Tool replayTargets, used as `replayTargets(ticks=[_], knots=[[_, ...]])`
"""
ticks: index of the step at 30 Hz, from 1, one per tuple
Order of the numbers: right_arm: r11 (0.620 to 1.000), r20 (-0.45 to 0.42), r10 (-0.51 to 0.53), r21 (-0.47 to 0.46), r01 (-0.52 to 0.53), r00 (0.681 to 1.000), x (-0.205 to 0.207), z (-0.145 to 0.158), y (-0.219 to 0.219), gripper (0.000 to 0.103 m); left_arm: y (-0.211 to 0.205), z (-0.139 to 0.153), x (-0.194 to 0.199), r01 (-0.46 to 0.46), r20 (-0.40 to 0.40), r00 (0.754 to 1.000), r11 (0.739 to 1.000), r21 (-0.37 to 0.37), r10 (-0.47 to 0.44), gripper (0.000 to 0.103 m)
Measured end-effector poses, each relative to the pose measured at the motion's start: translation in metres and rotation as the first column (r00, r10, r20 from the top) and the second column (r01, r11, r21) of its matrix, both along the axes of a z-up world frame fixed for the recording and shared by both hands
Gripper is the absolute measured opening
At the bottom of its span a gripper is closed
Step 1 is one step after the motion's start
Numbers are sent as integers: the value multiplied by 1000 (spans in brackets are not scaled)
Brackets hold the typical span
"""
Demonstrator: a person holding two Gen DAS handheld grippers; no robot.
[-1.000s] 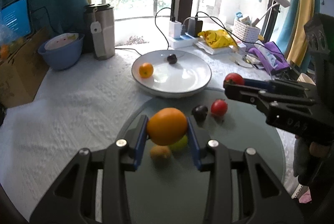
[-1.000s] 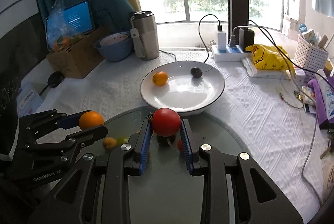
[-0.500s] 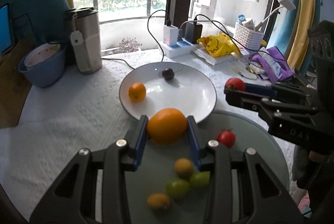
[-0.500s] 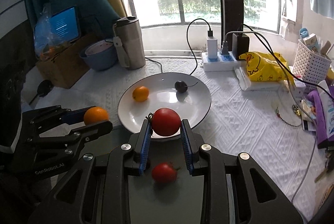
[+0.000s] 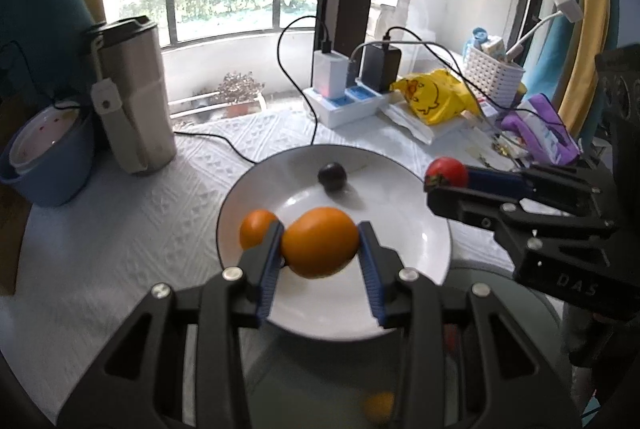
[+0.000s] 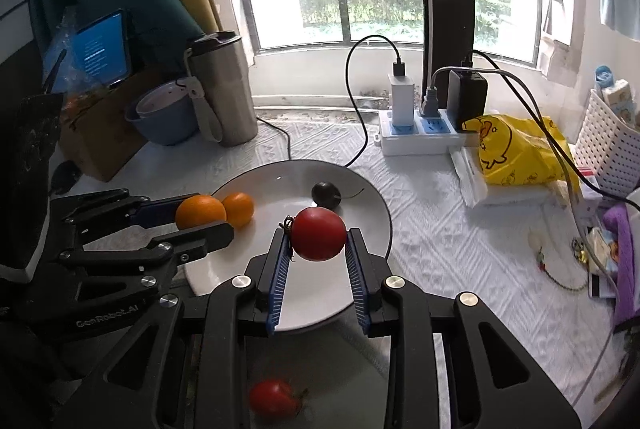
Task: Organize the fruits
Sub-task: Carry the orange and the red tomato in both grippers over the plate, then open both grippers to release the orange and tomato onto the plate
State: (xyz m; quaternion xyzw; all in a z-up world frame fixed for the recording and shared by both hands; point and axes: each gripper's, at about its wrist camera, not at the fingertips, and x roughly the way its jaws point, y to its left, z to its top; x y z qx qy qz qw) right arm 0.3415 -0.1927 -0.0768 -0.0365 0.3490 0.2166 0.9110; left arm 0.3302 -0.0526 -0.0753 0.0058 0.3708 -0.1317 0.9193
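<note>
left gripper (image 5: 320, 249) clamps orange (image 5: 319, 241), long axis crosswise | right gripper (image 6: 318, 241) clamps tomato (image 6: 318, 234), stem left | both over white plate (image 5: 400, 229) | white tablecloth (image 5: 120, 229), balcony window behind

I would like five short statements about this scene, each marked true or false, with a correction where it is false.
1. The left claw grips an orange. True.
2. The right claw is open and holds nothing. False: it is shut on a red tomato.
3. A dark plum lies on the white plate. True.
4. The plate holds no orange-coloured fruit. False: a small orange lies on its left part.
5. The steel tumbler lies on its side. False: it stands upright beside the blue bowl.
</note>
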Motion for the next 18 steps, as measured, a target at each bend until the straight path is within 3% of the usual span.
replayTargets(ticks=[18], knots=[[1000, -57, -16, -27, 14, 998, 53, -30, 10, 31, 4, -25, 64, -13, -66, 998, 1000, 14, 14, 38]])
